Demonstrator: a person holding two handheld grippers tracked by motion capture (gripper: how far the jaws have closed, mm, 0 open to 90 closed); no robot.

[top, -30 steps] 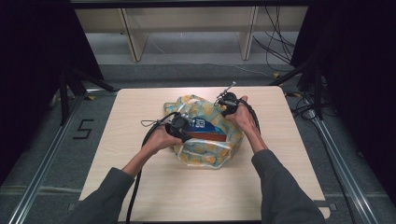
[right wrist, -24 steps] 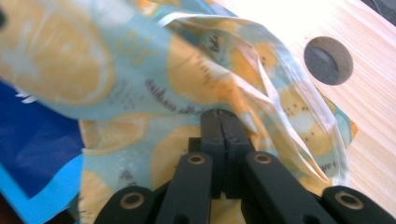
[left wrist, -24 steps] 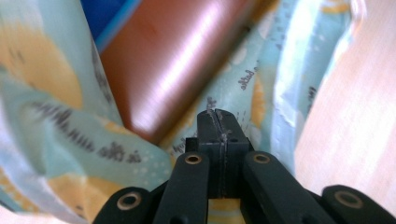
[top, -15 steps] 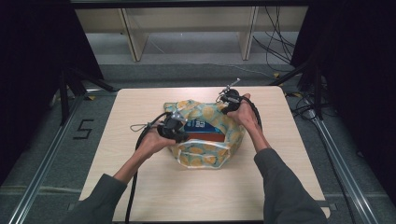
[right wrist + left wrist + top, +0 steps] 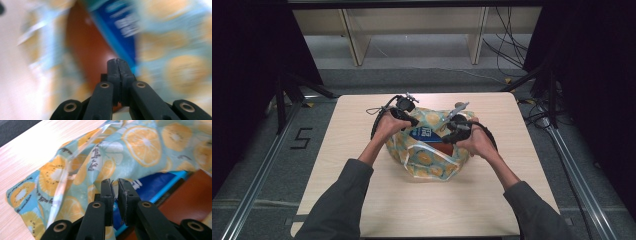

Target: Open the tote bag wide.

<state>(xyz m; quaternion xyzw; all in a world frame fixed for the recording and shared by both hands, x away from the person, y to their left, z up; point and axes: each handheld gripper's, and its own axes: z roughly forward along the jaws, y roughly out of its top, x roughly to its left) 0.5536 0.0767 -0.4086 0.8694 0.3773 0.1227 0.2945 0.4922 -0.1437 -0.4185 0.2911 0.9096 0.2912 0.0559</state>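
The wooden table (image 5: 362, 200) carries one thing near its middle: a fruit-print bag (image 5: 432, 165), soft thin fabric or film with orange slices on pale blue, slumped and creased around what it holds. It looks light and limp, likely to sag wherever it is not supported, and its glossy folds may slip, so a hold is best taken on the rim of its mouth or on the pale handle strap (image 5: 432, 150) looping over its near side. Inside the bag lie a stiff blue box (image 5: 152, 187) and, just beside it, a flat red-brown item (image 5: 192, 195); these give the load its weight. The left gripper (image 5: 114, 185) sits at the bag's far-left rim, jaws nearly together and pinching a fold of the print. The right gripper (image 5: 117, 65), at the bag's right edge, has its jaws pressed together; the blur hides whether fabric is between them.
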